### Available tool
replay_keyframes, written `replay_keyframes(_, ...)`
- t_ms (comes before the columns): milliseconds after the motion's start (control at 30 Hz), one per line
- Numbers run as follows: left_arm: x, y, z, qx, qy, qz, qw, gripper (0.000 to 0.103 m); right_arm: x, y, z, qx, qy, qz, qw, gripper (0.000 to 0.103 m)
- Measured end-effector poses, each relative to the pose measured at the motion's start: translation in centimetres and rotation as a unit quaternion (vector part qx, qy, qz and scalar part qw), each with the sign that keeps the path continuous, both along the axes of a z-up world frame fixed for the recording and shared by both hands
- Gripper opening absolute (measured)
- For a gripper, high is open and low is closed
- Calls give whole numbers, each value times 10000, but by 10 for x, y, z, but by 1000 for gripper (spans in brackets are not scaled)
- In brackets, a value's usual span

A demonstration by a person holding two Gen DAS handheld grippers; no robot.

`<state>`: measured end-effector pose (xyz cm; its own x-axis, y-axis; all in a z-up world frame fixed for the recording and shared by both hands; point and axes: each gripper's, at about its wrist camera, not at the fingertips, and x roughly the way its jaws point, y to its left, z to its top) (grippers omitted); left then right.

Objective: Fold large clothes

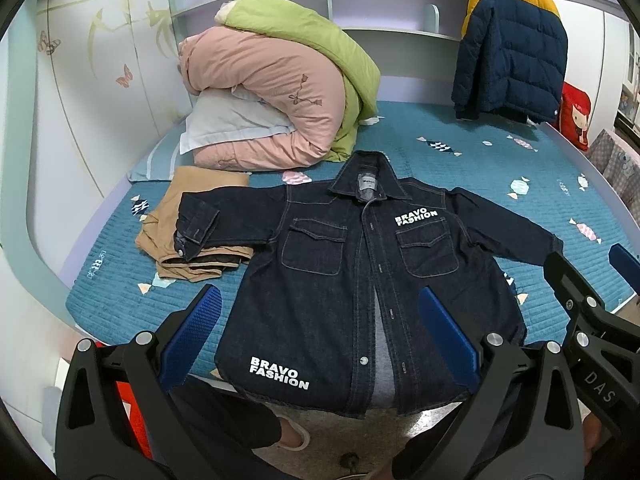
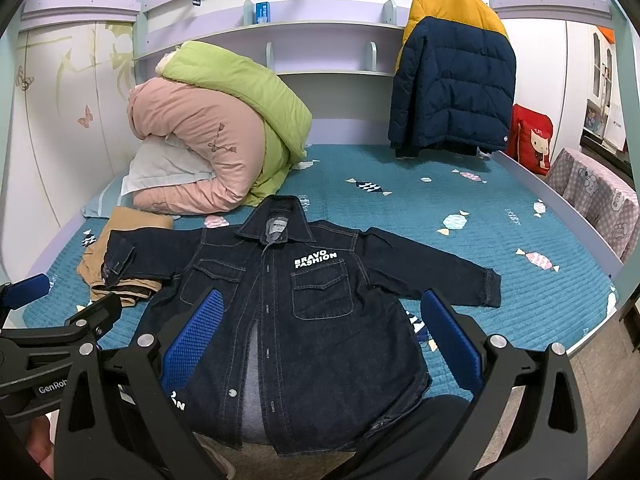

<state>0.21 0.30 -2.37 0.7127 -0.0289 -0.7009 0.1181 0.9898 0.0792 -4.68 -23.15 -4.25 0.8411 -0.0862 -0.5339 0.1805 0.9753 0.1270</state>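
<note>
A dark denim jacket [image 1: 340, 272] [image 2: 304, 312] with white BRAVO FASHION lettering lies face up on the teal bed, collar away from me, hem hanging over the near edge. One sleeve rests on tan folded clothes [image 1: 180, 232] [image 2: 116, 252] at the left; the other sleeve stretches out to the right. My left gripper [image 1: 320, 332] hovers open above the hem, holding nothing. My right gripper [image 2: 320, 340] also stands open over the jacket's lower half, empty. Each gripper shows at the edge of the other's view.
Rolled pink and green quilts [image 1: 280, 80] [image 2: 224, 128] with a white pillow sit at the back left. A navy and yellow puffer jacket [image 1: 516, 44] [image 2: 452, 68] hangs at the back right. A red cushion [image 2: 532, 136] leans nearby. The teal bedspread [image 2: 460, 232] stretches to the right.
</note>
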Motion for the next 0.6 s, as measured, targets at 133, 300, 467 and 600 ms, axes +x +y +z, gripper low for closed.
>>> replay_keyframes(133,0,0,-1,-15,1,-1,10000,98,0,0,0,12,-3,1,10000,96)
replay_keyframes(300,-1,0,-1,-4,2,4,10000,98,0,-1,0,11,3,3,10000,96)
replay_keyframes(467,0,1,-2,-9,25,-4,10000,98,1,1,-3,2,33,11,10000,96)
replay_keyframes(600,0,4,-6,-40,81,-11,10000,98,1,4,-6,-8,68,18,10000,96)
